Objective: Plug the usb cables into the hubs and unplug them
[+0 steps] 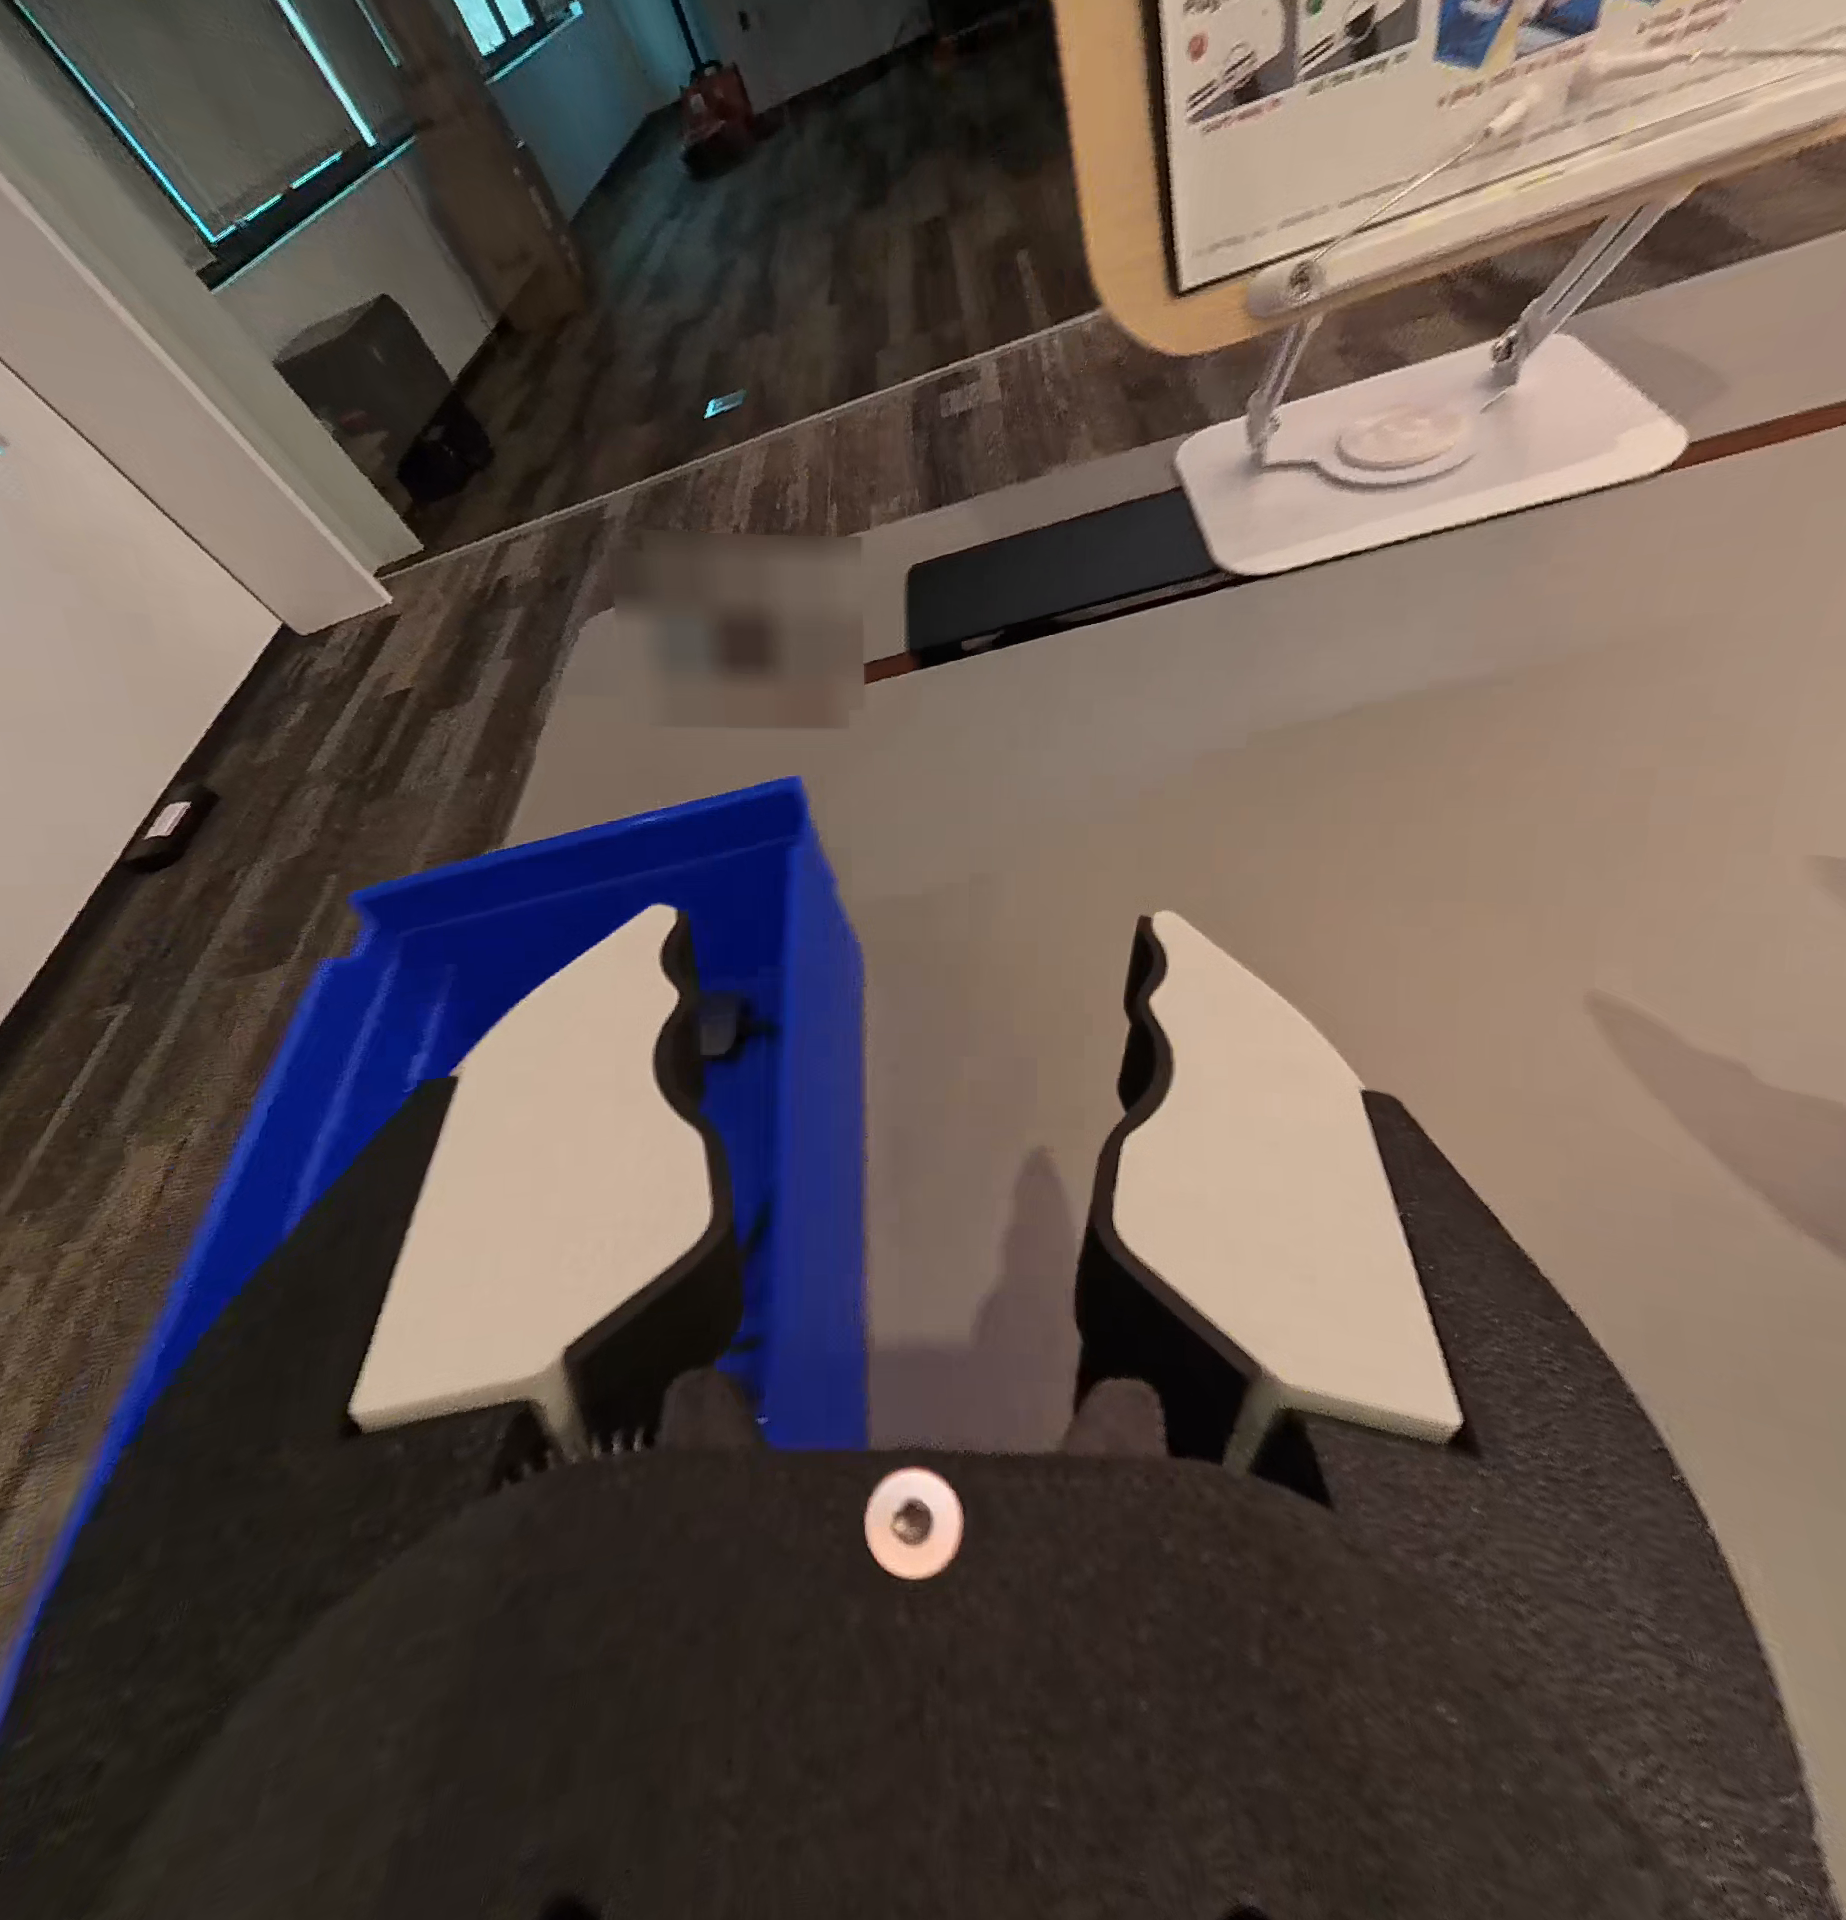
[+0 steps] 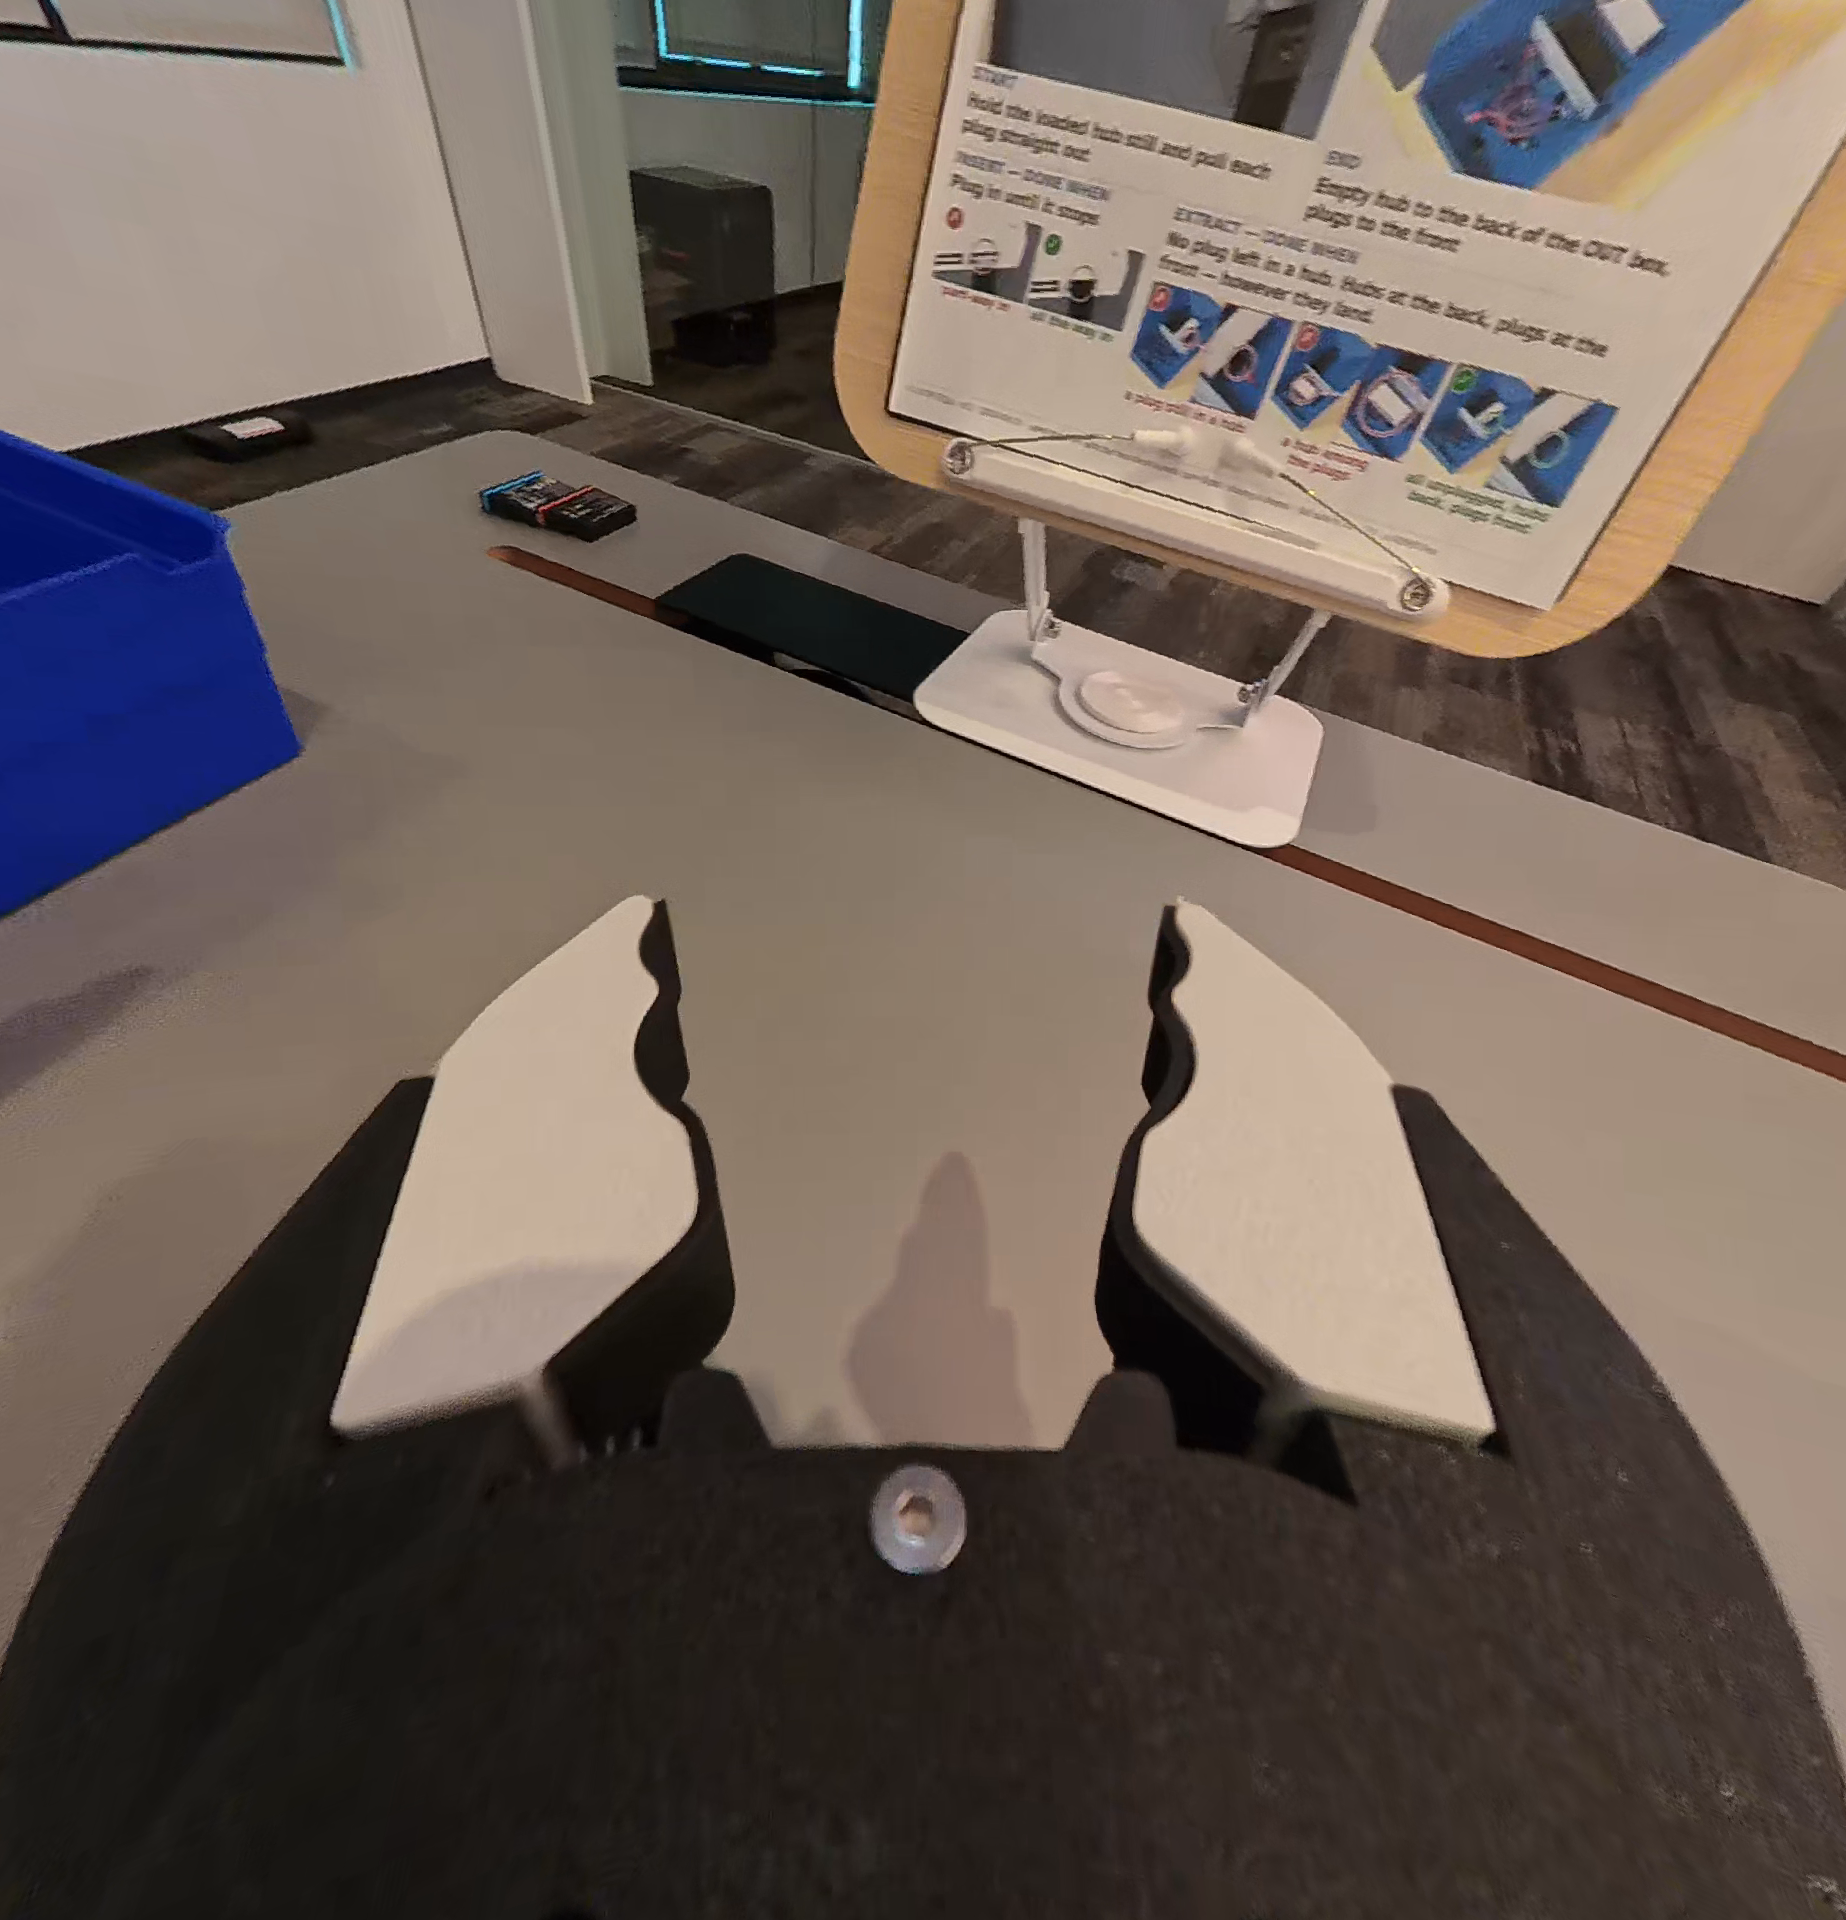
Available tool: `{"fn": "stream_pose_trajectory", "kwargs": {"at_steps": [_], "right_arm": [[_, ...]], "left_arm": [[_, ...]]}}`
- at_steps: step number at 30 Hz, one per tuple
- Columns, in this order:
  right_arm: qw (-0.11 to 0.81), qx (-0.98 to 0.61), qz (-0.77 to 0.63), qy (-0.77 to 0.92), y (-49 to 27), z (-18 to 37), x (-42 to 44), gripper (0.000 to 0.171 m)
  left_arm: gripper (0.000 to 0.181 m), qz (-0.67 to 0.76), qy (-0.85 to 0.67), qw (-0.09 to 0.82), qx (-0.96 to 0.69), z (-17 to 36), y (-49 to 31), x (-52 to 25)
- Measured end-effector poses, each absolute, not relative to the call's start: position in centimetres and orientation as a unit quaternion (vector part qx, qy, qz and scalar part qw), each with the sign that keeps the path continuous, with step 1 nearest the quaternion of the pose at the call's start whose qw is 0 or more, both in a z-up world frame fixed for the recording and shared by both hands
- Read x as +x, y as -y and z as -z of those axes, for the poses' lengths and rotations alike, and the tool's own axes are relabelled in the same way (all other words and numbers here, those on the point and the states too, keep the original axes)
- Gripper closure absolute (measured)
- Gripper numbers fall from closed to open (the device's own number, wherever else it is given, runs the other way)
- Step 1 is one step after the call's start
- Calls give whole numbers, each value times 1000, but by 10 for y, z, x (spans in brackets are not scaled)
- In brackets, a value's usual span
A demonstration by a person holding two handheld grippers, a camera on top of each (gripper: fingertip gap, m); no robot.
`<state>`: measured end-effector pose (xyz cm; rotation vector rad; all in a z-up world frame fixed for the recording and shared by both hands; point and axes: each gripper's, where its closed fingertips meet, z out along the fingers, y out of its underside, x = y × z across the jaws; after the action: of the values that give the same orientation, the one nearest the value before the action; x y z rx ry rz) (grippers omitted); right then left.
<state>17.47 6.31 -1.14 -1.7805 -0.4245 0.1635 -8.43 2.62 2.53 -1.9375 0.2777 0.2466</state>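
My left gripper [image 1: 911,920] is open and empty, hovering over the right wall of a blue bin [image 1: 820,1039] at the table's left edge. Its left finger is over the bin's inside, its right finger over bare table. A small dark plug-like piece with a thin cable [image 1: 724,1023] lies on the bin floor, mostly hidden by the finger. My right gripper [image 2: 914,906] is open and empty above the grey table [image 2: 898,831]. The blue bin also shows in the right wrist view [image 2: 98,665] at the far left.
A wooden board with an instruction sheet on a white stand [image 2: 1127,727] rises at the table's far side, also in the left wrist view [image 1: 1418,457]. A black flat panel [image 2: 805,623] lies beside it. Small black items [image 2: 557,504] sit near the far edge.
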Motion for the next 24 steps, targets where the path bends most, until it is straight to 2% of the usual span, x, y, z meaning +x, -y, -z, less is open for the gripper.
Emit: {"fn": "stream_pose_trajectory", "kwargs": {"at_steps": [8, 11, 24], "right_arm": [[587, -776, -107, 207, -64, 13, 162, 86], [580, -779, -108, 214, -68, 17, 159, 87], [553, -791, -120, 232, -76, 29, 167, 87]], "left_arm": [[117, -144, -157, 482, -850, -40, 14, -217], [114, -177, -202, 441, -856, -25, 8, -250], [121, -109, -546, 240, -795, 80, -61, -245]]}}
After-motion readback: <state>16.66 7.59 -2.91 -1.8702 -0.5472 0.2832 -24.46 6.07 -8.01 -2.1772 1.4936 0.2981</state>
